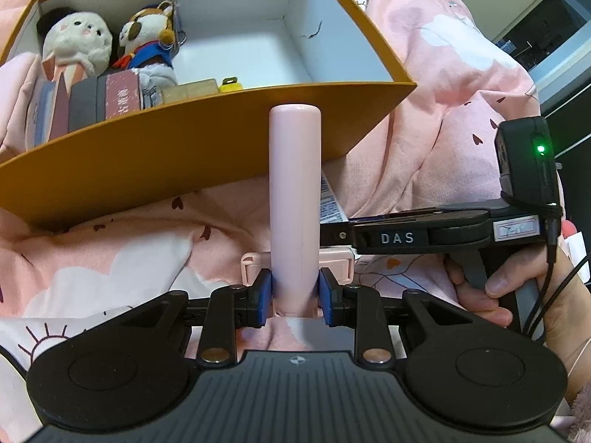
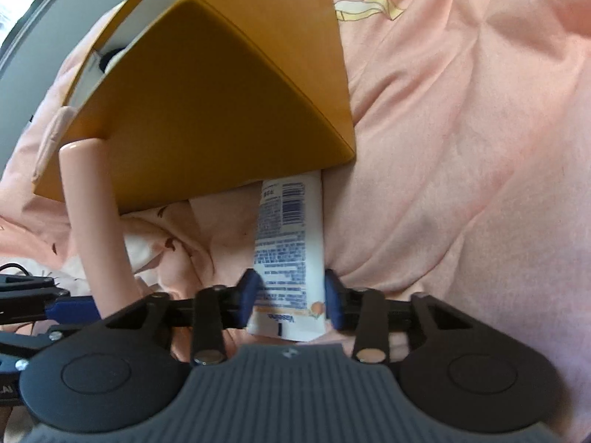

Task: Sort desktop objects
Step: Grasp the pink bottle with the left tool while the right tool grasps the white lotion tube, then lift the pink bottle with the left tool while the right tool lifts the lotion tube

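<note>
A: Quick, nearest first. Left side?

B: My left gripper (image 1: 295,291) is clenched on the pink handle (image 1: 294,199), blue pads pressing both sides near its base; a pink folded bracket sits just behind the pads. The handle stands up in front of the orange box (image 1: 207,151).

A: Right?

B: My right gripper (image 2: 291,302) has the white lotion tube (image 2: 291,243) between its pads. Both pads look to touch the tube's edges, so I call it gripped. The tube lies on the pink bedding (image 2: 461,147), its far end tucked under the box corner.

A: What does only one view give?

B: Left view alone looks into the box: two plush toys (image 1: 77,37), a row of small books (image 1: 92,101), a yellow item (image 1: 229,84), all at its left end. It also shows my hand (image 1: 480,295) on the right gripper's grip. Right view alone shows the tube's printed label and barcode; the box there is only outer walls.
</note>
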